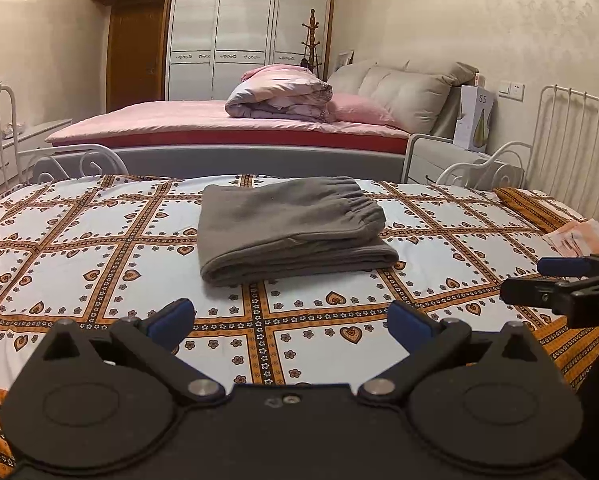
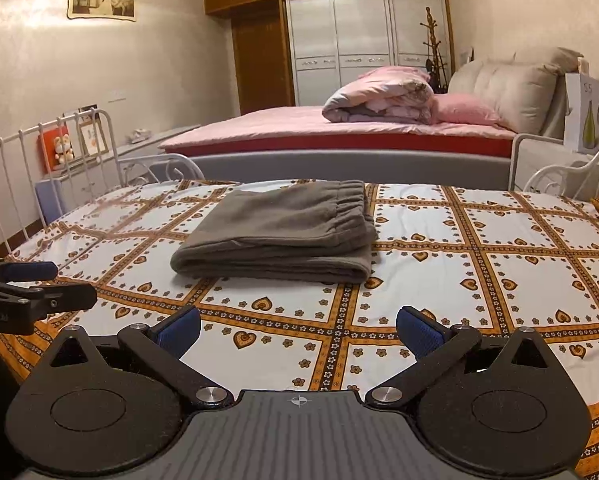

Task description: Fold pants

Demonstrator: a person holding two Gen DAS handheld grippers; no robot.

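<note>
Grey pants (image 1: pixel 291 228) lie folded into a compact stack on the patterned bedspread (image 1: pixel 99 240), elastic waistband on top at the far right. They also show in the right wrist view (image 2: pixel 279 236). My left gripper (image 1: pixel 291 320) is open and empty, held above the bedspread short of the pants. My right gripper (image 2: pixel 299 328) is open and empty, also short of the pants. Each gripper shows at the edge of the other's view: the right one (image 1: pixel 555 280) at the right, the left one (image 2: pixel 39 284) at the left.
White metal rails (image 1: pixel 579 140) frame the bed's ends (image 2: pixel 51 160). Beyond it stands a pink bed (image 1: pixel 219 124) with a rolled quilt (image 1: pixel 279 94) and pillows. A wardrobe (image 1: pixel 247 40) fills the back wall. An orange cloth (image 1: pixel 579 236) lies at the right.
</note>
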